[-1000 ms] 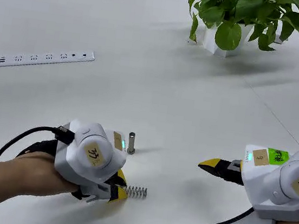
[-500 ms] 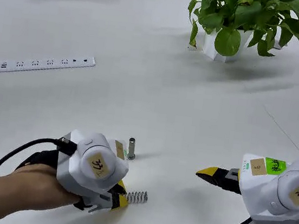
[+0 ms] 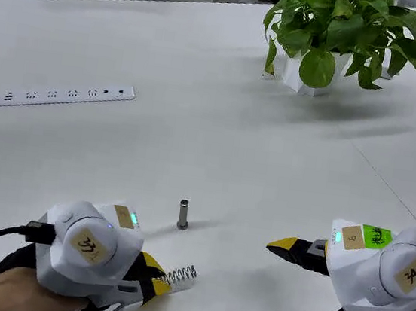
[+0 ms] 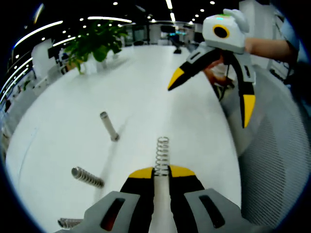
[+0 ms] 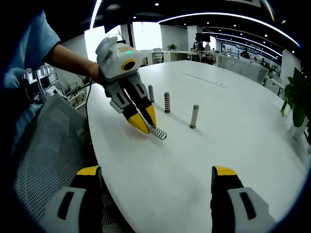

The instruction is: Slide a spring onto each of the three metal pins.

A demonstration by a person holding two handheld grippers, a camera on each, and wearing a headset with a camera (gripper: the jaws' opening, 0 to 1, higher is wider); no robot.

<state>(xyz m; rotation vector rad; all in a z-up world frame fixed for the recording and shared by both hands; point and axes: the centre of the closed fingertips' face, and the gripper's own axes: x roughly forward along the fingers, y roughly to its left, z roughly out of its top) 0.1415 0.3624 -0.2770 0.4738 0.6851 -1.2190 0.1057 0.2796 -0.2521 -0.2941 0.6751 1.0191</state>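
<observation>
A bare metal pin (image 3: pixel 183 214) stands upright on the white table (image 3: pixel 217 141). My left gripper (image 3: pixel 158 282) is shut on one end of a small spring (image 3: pixel 179 276), which sticks out up and to the right, just short of the pin. In the left gripper view the spring (image 4: pixel 162 153) juts from the shut yellow tips (image 4: pixel 162 171), with the bare pin (image 4: pixel 109 126) ahead to the left. Two other pins (image 5: pixel 166 102) (image 5: pixel 150 93) carry springs. My right gripper (image 3: pixel 282 293) is wide open and holds nothing, to the right of the pin.
A white power strip (image 3: pixel 60 95) lies at the far left. A potted plant (image 3: pixel 337 27) stands at the back right. The table edge runs close under both grippers, and a mesh chair (image 5: pixel 43 160) is beside it.
My left gripper has drawn back from the bare pin toward me with the spring, whose free end now tilts up. The right gripper has barely moved.
</observation>
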